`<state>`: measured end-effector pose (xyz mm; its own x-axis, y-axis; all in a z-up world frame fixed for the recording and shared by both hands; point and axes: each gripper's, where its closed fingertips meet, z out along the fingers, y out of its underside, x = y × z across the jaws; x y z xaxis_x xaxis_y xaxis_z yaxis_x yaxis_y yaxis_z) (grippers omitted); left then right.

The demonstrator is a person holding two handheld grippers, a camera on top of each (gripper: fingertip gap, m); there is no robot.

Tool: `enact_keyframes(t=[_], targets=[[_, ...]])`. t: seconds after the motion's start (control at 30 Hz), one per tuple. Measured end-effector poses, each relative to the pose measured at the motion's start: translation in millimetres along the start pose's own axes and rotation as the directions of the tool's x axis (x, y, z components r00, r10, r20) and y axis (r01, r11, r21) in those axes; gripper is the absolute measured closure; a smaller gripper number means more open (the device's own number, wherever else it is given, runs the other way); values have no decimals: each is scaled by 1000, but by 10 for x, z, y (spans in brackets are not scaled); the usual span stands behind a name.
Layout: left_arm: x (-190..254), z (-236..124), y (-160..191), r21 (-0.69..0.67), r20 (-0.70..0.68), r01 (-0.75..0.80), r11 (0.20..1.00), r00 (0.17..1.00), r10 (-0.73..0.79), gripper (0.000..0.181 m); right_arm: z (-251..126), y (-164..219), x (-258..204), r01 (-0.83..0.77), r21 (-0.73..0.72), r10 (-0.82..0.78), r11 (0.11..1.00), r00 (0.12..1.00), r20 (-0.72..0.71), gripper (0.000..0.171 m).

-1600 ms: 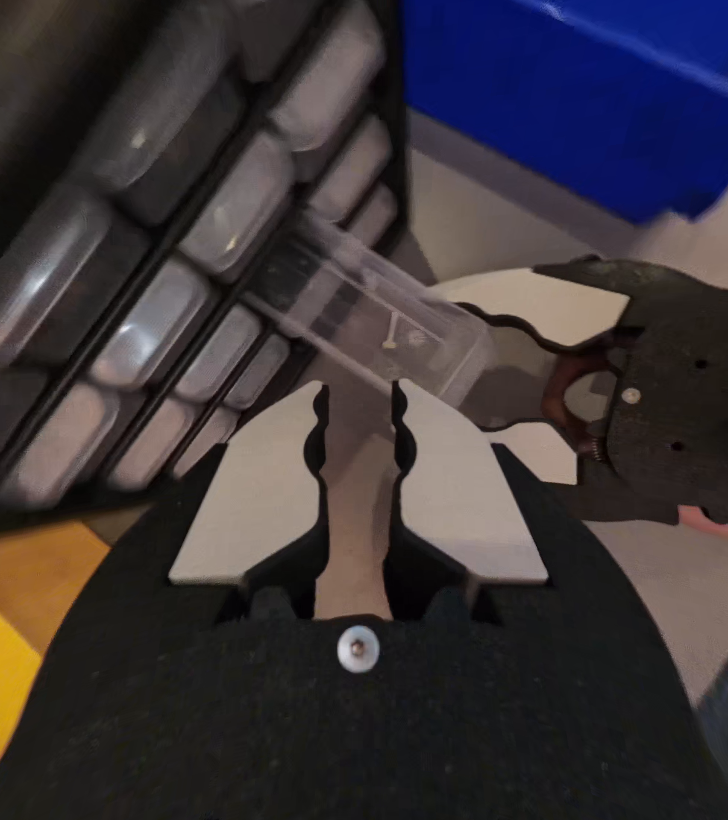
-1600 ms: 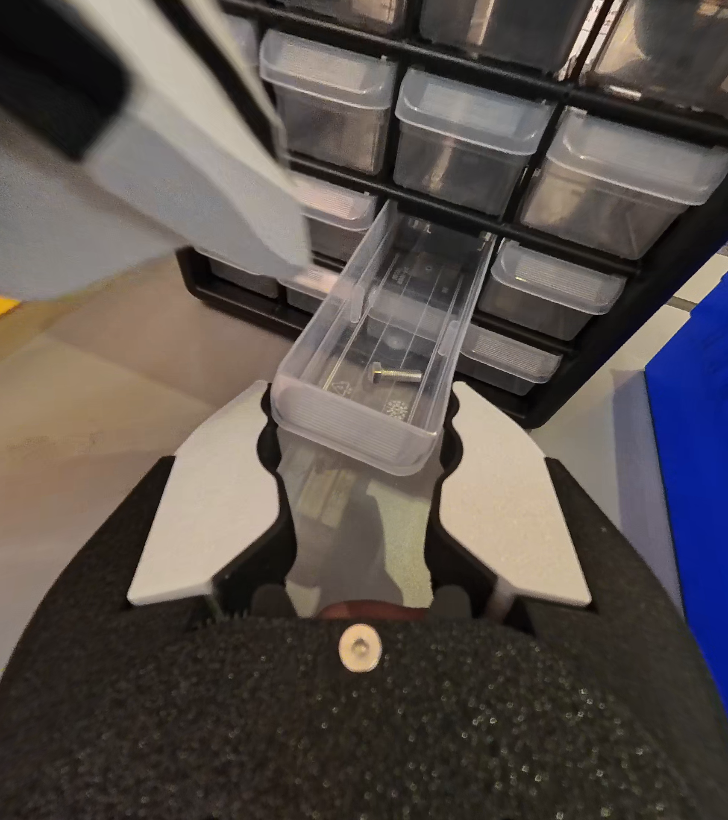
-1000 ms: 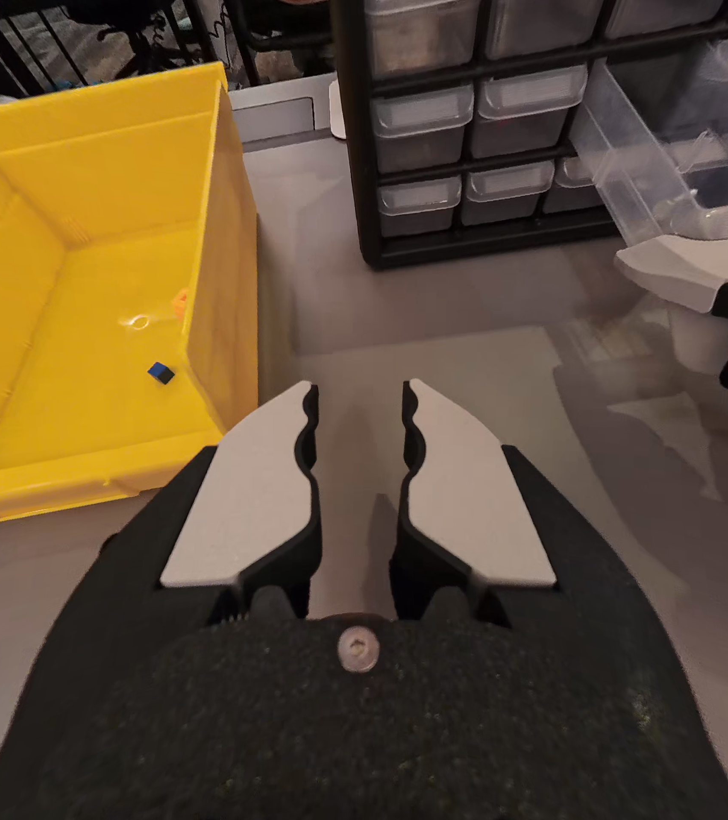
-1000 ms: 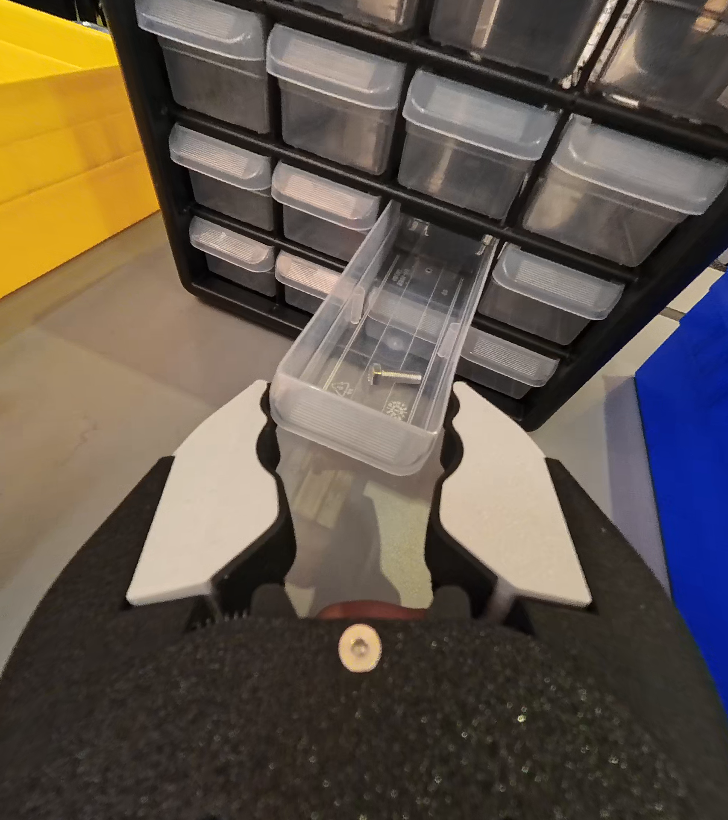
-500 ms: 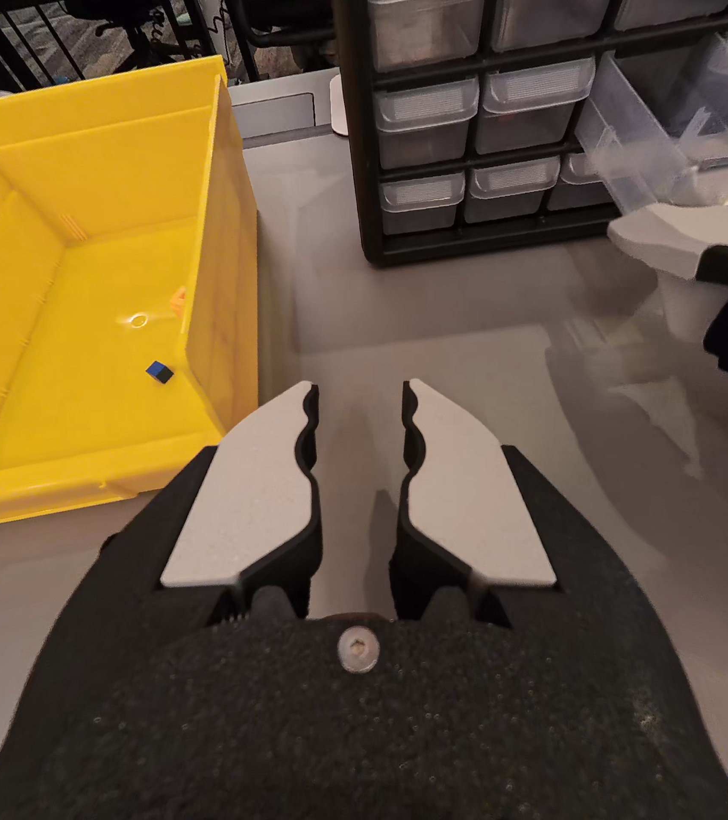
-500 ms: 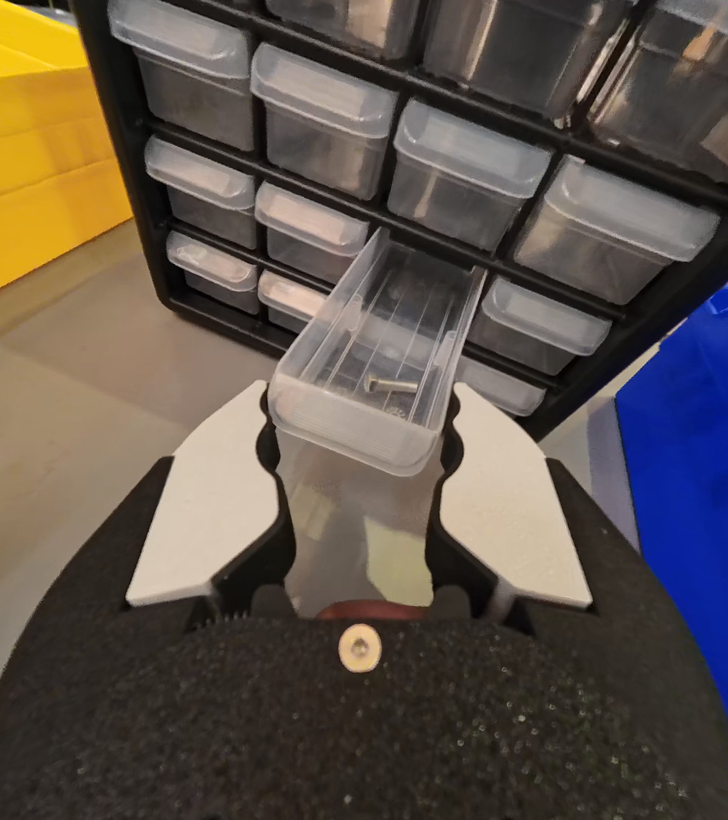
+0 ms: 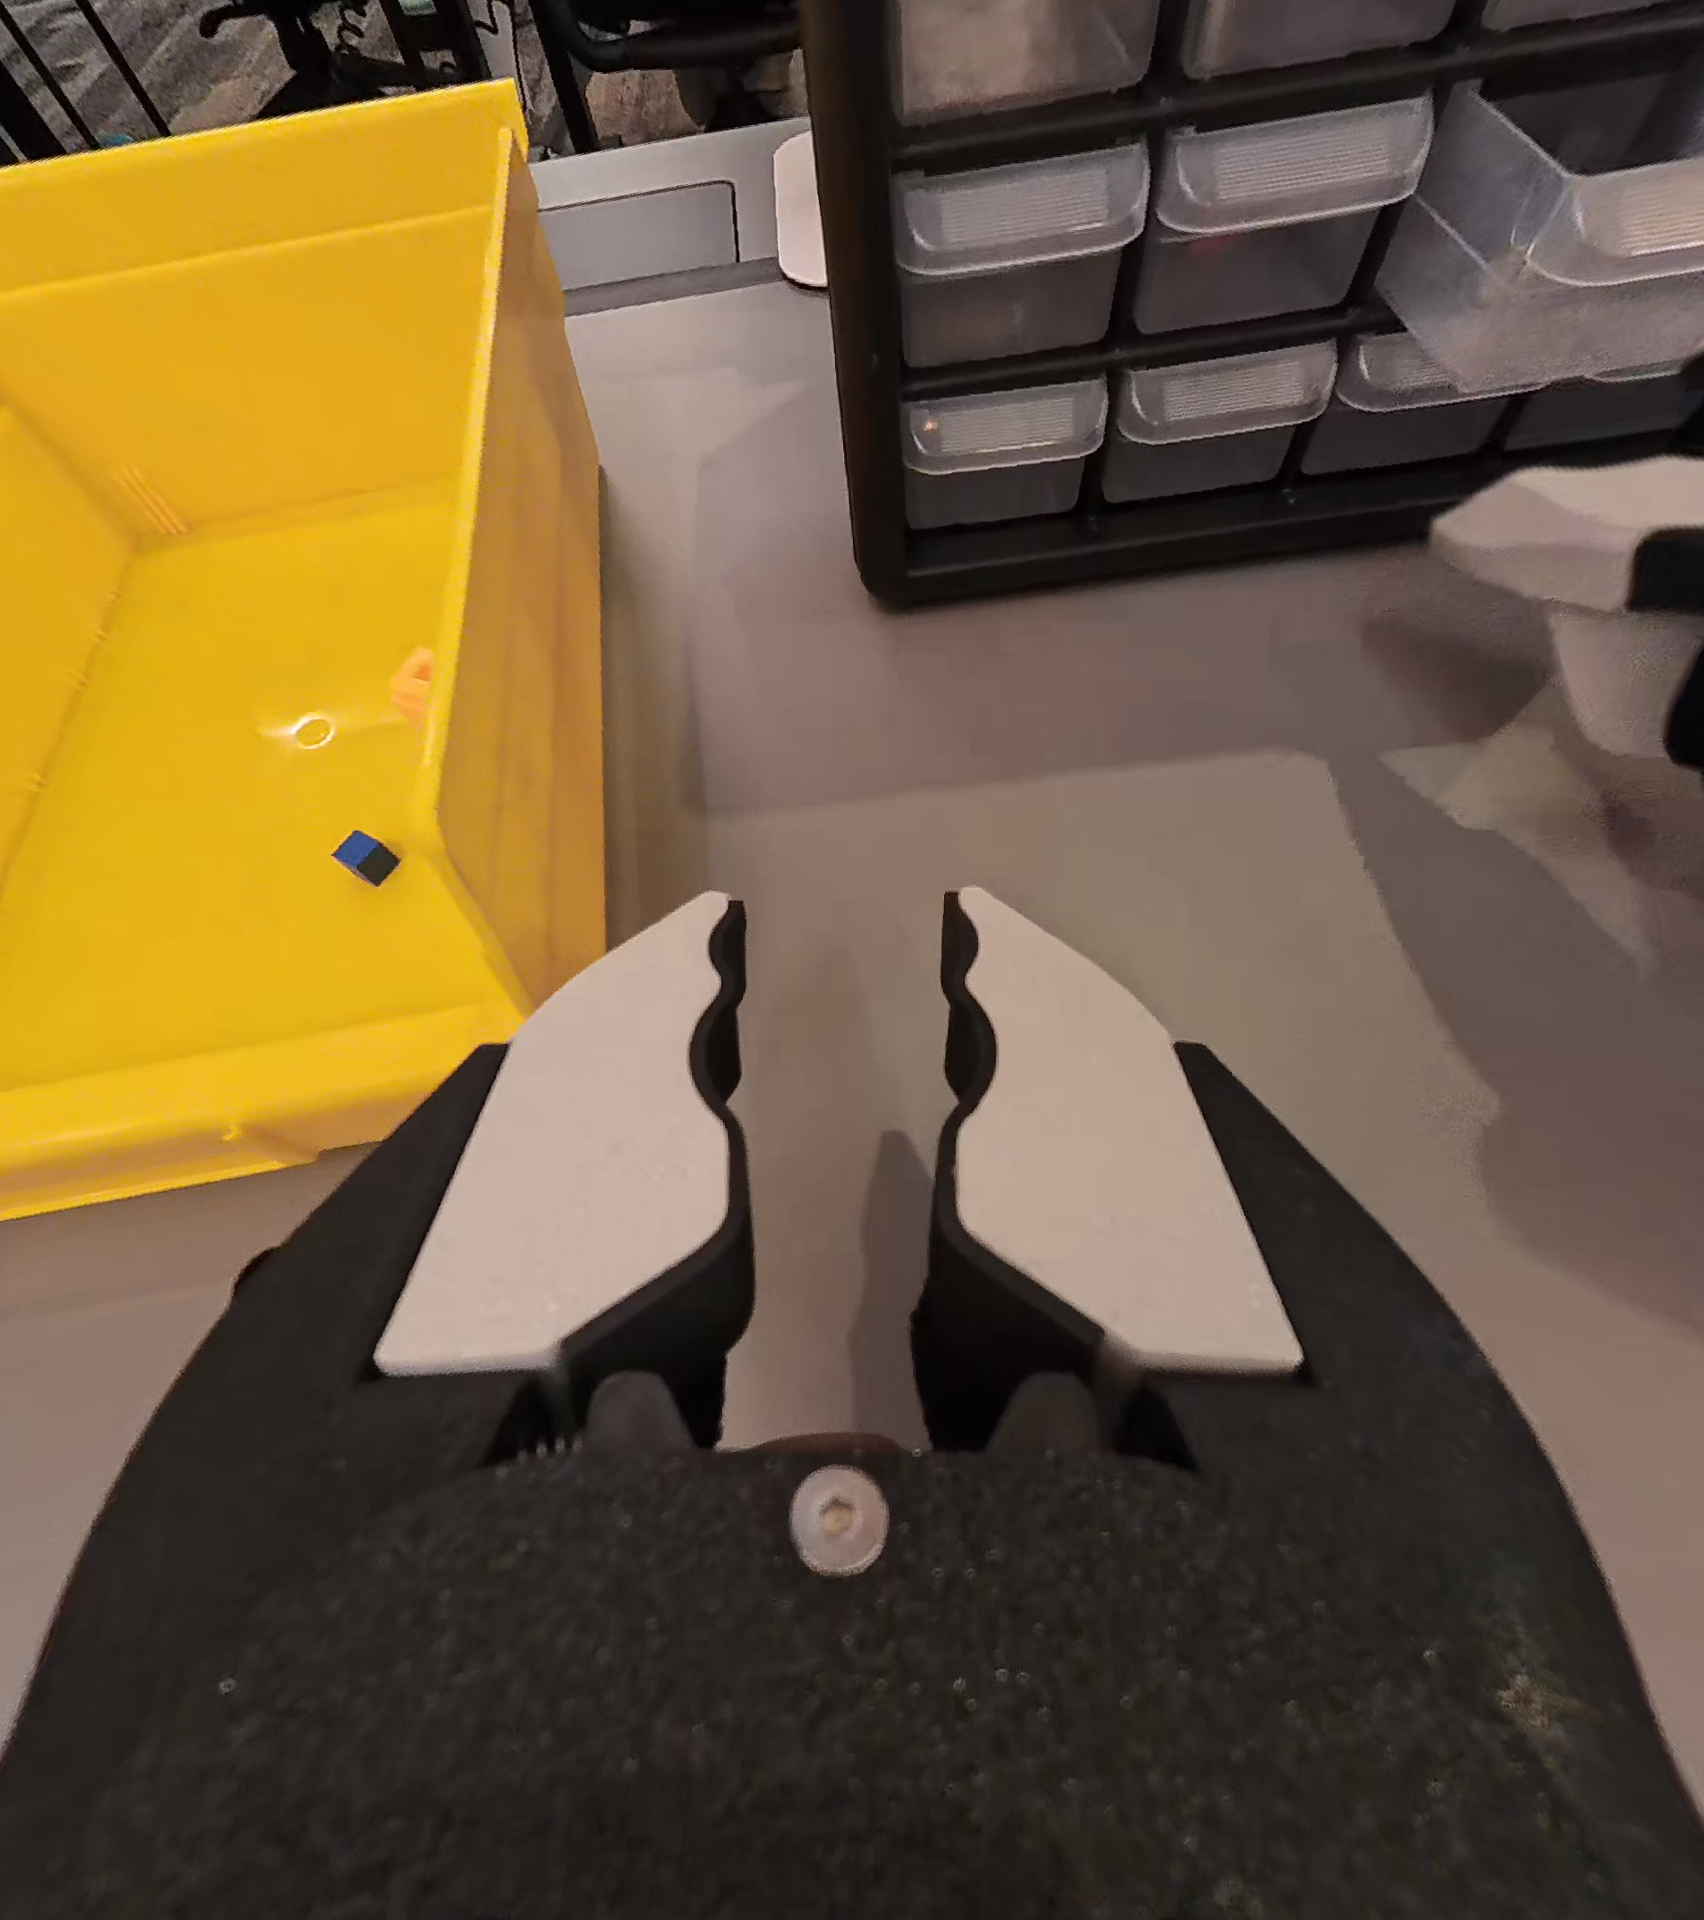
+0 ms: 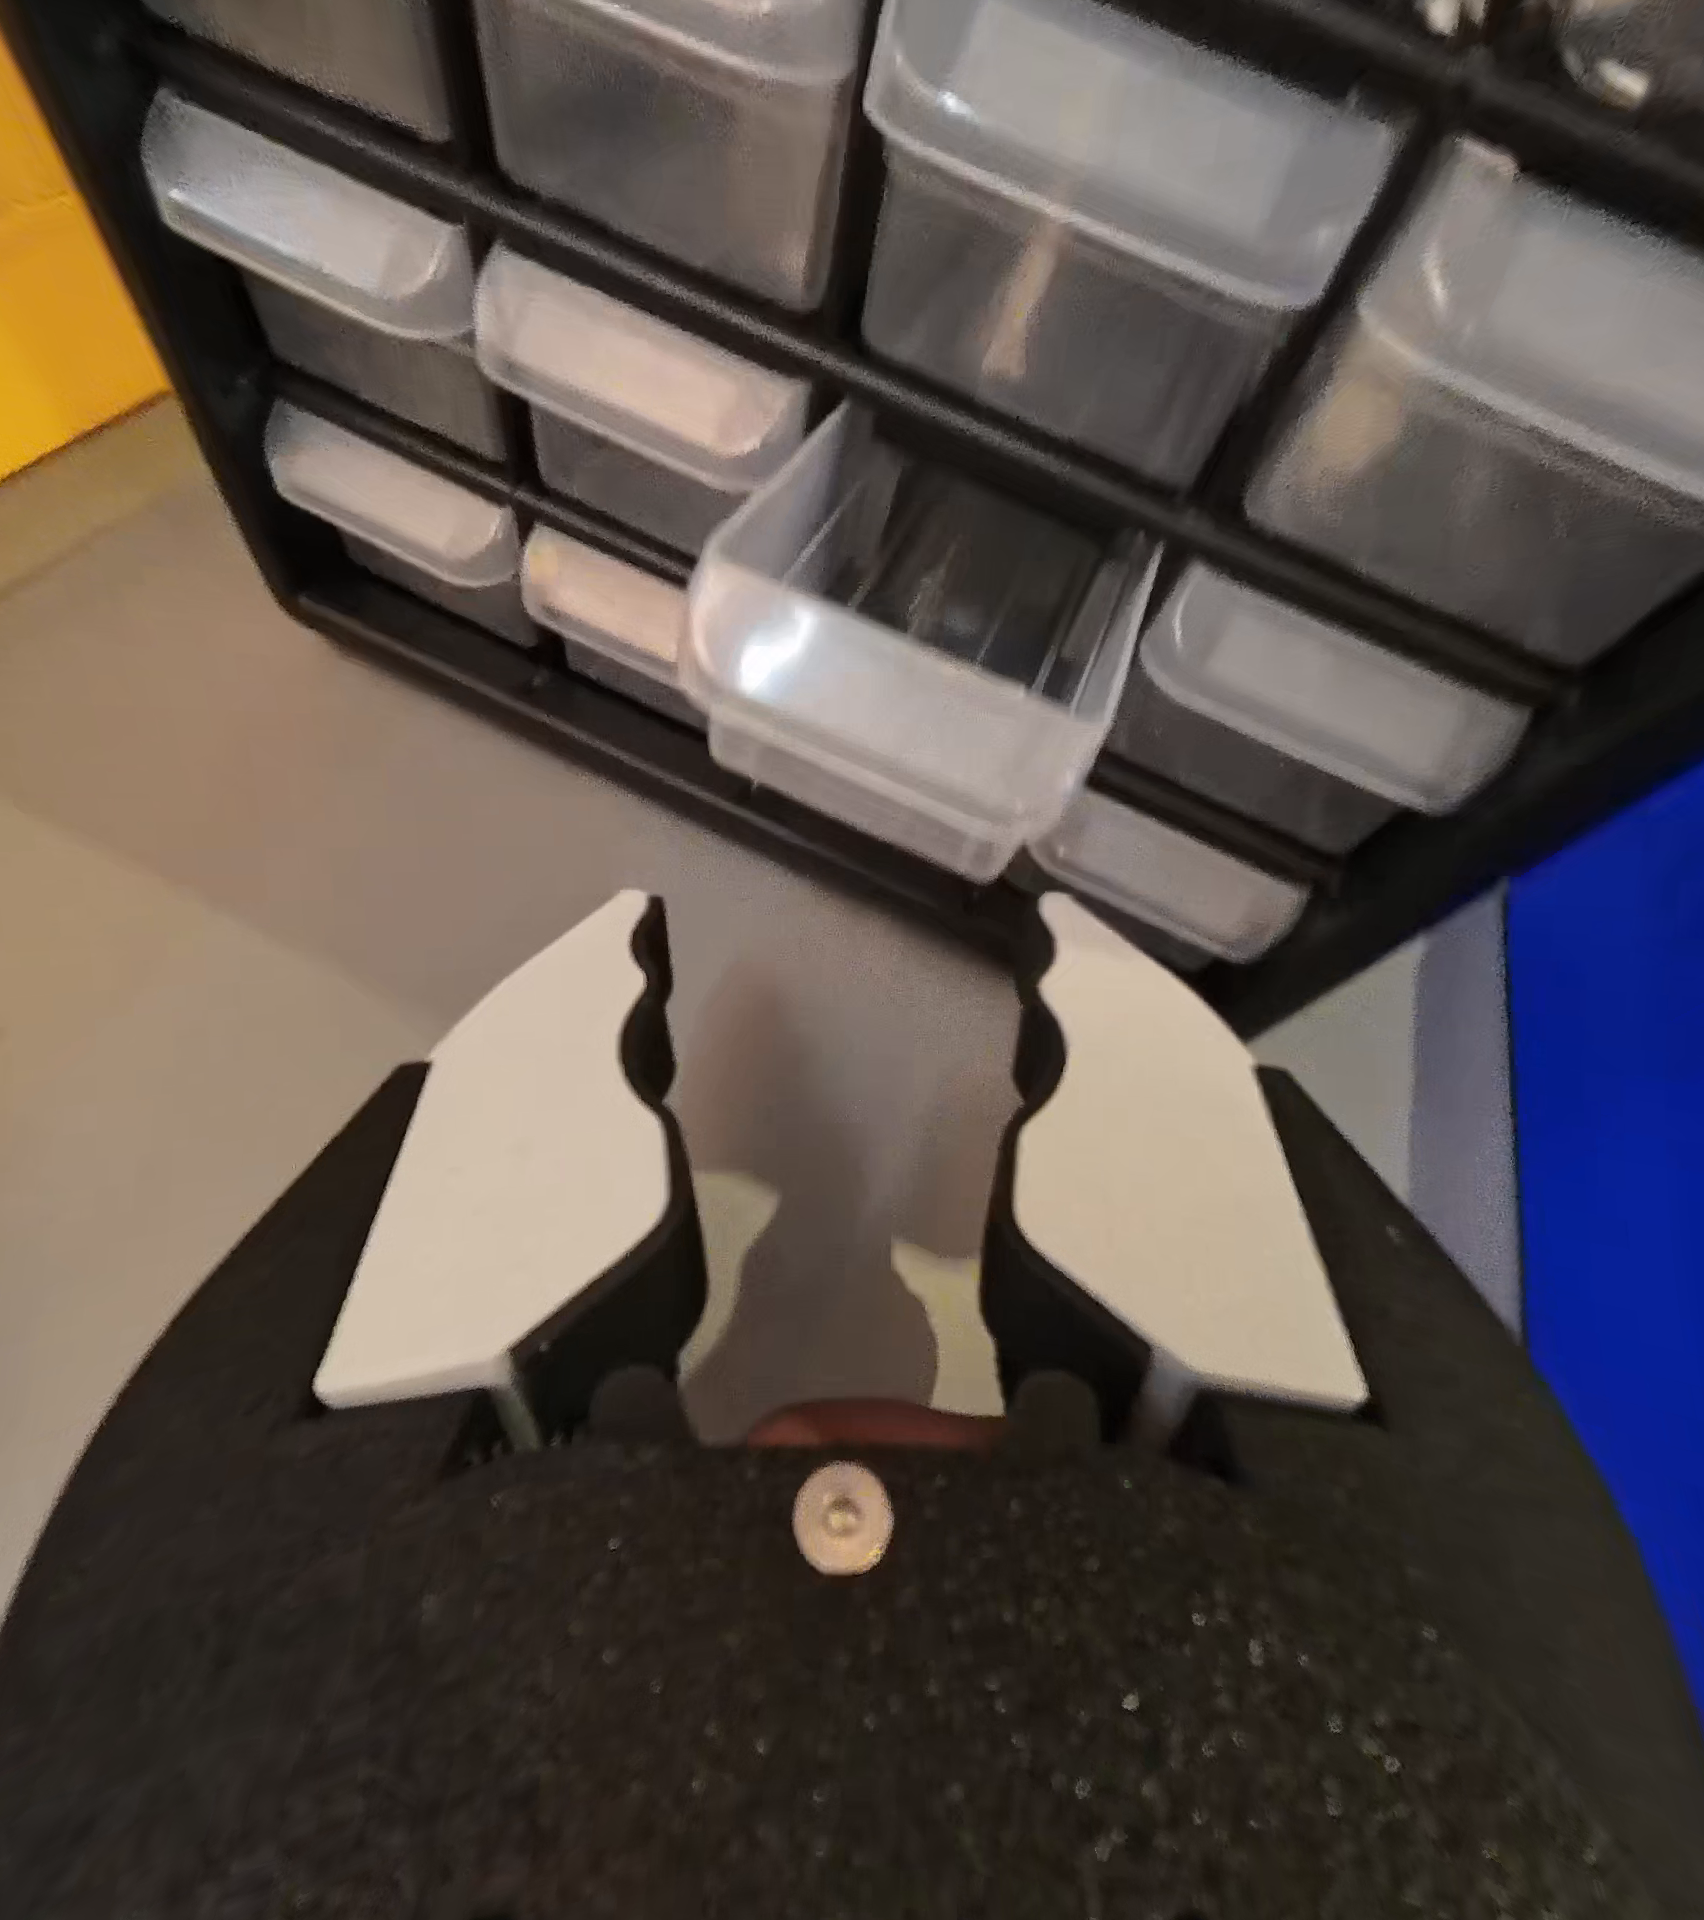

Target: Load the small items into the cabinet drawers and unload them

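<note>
- Right gripper (image 8: pixel 843 914): jaws apart, holding nothing, just short of the drawer (image 8: pixel 889 686).
- The drawer is clear, sticks part-way out of the black cabinet (image 8: pixel 1575 769) straight ahead of the jaws, and is apart from their tips. Blur hides what lies inside.
- A blue bin (image 8: pixel 1679 1143) stands to the right of those jaws.
- Left gripper (image 7: pixel 840 904): jaws apart, empty, over the grey surface (image 7: pixel 1035 831).
- A yellow bin (image 7: pixel 526 582) sits to their left, with a blue-black cube (image 7: pixel 365 858), a ring (image 7: pixel 312 731) and an orange bit (image 7: pixel 412 686) inside.
- The cabinet stands ahead and to the right of them.
</note>
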<state>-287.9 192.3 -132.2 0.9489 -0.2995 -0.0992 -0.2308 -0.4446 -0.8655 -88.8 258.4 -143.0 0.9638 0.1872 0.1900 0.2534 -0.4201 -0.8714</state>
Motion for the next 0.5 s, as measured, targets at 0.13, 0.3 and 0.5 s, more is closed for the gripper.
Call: enact_keyframes(t=[0.13, 0.3, 0.5], targets=[[8, 21, 20, -12, -11, 3, 1000, 1000, -3, 146, -261, -37, -120, -60, 102, 54, 993, 997, 56, 145], [35, 13, 10, -9, -17, -6, 1000, 1000, 5, 146, -256, -272, -108, -33, 181, 24, 983, 998, 52, 147], [30, 23, 25, -15, -18, -8, 1000, 1000, 7, 146, 39, -313, -19, -12, 123, 7, 992, 999, 40, 143]])
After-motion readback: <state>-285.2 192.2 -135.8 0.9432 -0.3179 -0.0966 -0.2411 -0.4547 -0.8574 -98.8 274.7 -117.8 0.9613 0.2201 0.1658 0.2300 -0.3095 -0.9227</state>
